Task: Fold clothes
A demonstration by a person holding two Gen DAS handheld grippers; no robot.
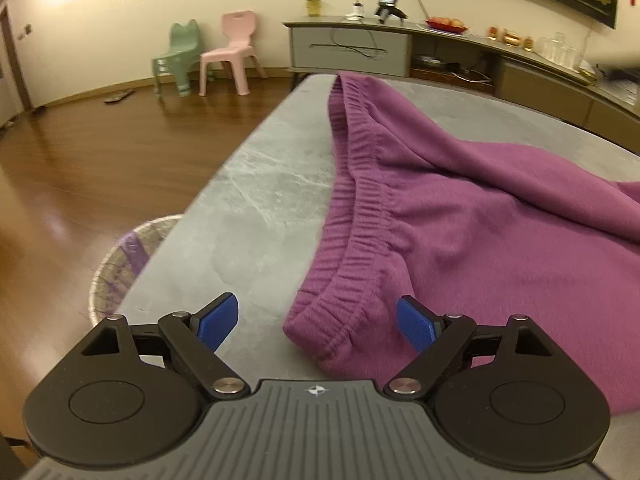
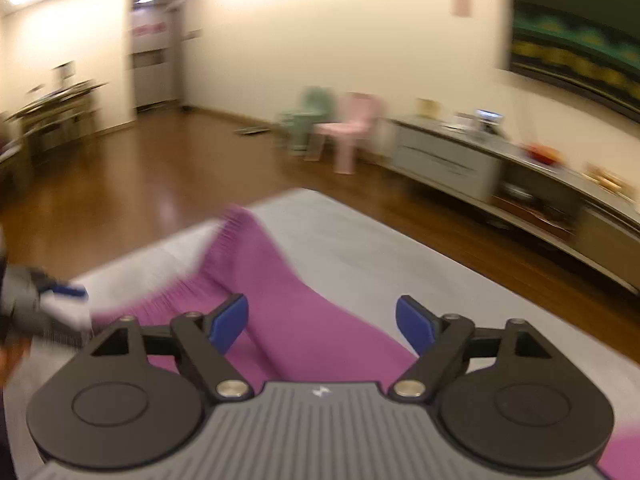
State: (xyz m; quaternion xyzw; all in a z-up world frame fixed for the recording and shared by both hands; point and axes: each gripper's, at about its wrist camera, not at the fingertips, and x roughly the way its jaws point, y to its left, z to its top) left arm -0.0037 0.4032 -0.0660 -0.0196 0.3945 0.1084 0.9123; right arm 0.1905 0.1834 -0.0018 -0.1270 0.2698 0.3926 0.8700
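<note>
Left wrist view: our left gripper (image 1: 318, 322) hangs wide open, gripping nothing, straddling the near waistband corner of the purple trousers (image 1: 460, 216) lying on the grey table (image 1: 256, 200), probably lined up to pinch it.
Right wrist view: blurred; our right gripper (image 2: 322, 322) gapes empty above the trousers.

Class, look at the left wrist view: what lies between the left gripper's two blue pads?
The near corner of the purple garment's ribbed waistband lies between the open left gripper's pads, untouched, on the grey table.
</note>
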